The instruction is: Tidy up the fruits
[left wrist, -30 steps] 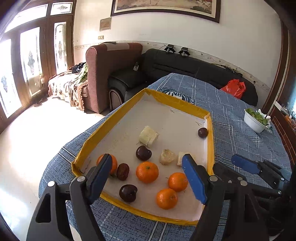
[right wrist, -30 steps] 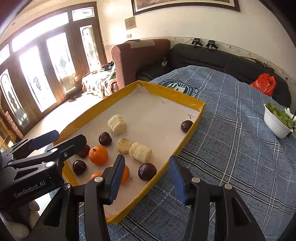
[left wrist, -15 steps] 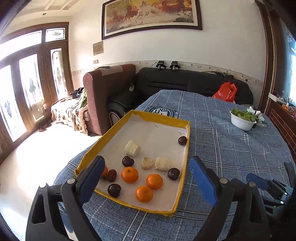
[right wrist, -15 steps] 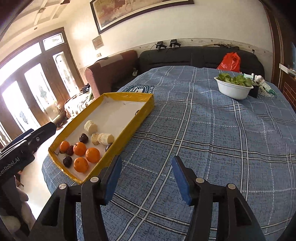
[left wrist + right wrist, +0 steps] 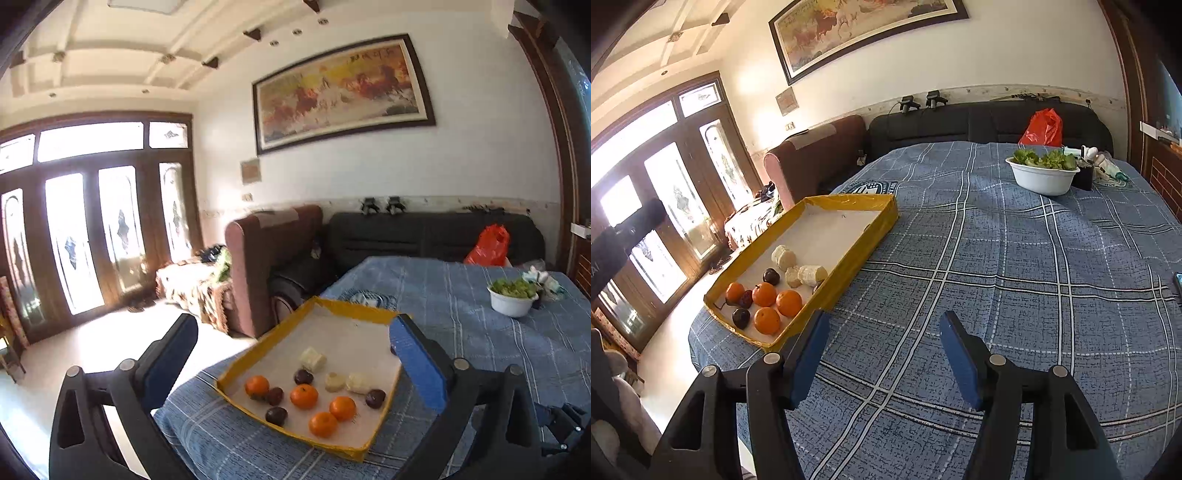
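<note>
- Fruit all sits in the yellow tray [image 5: 236, 373], lower middle of frame: oranges [image 5: 303, 396] near the front rim, plums [image 5: 276, 415] among them, pale chunks [image 5: 312, 359] behind.
- Left tongs [image 5: 295, 362] and right tongs [image 5: 881, 354] have just been opening, both released, nothing between them.
- Looks basically finished, though one plum sits apart.

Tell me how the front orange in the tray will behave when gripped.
The orange looks round, so a nudge would probably roll it across the flat tray. Its skin looks smooth, so it may slip. It seems firm.

Legible markings: almost none.
I read only "AI" on the left gripper [image 5: 605, 258]; painting inscription and tablecloth emblem illegible.
</note>
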Tool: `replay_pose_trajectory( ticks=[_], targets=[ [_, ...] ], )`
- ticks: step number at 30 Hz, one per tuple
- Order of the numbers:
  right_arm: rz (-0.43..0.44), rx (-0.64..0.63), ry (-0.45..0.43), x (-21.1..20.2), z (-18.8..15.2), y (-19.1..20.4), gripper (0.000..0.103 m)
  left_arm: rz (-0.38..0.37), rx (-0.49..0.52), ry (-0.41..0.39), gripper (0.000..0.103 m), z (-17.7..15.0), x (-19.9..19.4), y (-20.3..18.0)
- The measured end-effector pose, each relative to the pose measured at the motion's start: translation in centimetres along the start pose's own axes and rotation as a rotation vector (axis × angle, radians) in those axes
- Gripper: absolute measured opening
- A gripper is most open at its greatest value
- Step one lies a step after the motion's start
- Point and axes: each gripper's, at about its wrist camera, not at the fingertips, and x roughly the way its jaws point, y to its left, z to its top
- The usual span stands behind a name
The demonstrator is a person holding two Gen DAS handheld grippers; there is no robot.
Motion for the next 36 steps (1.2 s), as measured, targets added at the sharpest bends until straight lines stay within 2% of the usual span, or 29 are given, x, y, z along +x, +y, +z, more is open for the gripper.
replay_pose_trajectory(
  ticks=[2,4,7,9,11,15,20,25,36],
  targets=[
    [0.000,-0.020,-0.017,-0.4,0.0,0.6,0.070,0.019,-0.015,-0.071,0.103,0.2,-1.6,0.1],
    [0.001,-0.039,-0.030,-0.7,0.0,1.1,0.072,-0.023,-0.007,-0.067,0.103,0.1,-2.0,-0.2],
    [0.009,-0.062,-0.037,-0.8,-0.1,1.9,0.075,-0.119,0.062,0.046,0.103,-0.5,-0.7,-1.7],
    [0.008,-0.072,-0.036,-0.6,-0.2,2.1,0.076,-0.147,0.081,0.099,0.103,-1.2,0.5,-2.3],
    [0.000,-0.084,-0.031,-0.4,-0.4,2.2,0.077,-0.153,0.076,0.136,0.103,-1.8,1.6,-2.5],
    [-0.005,-0.076,-0.019,0.1,-0.6,1.9,0.077,-0.214,0.033,0.242,0.103,-2.7,3.6,-2.2],
    [-0.007,-0.084,-0.001,0.7,-0.8,2.0,0.077,-0.199,0.030,0.263,0.103,-3.5,4.0,-2.1],
    [-0.015,-0.112,0.024,1.6,-1.3,2.9,0.078,-0.219,0.021,0.275,0.103,-3.8,4.2,-2.1],
    [-0.015,-0.138,0.058,2.8,-1.7,4.2,0.079,-0.234,-0.025,0.368,0.103,-5.0,6.5,-1.4]
  ],
)
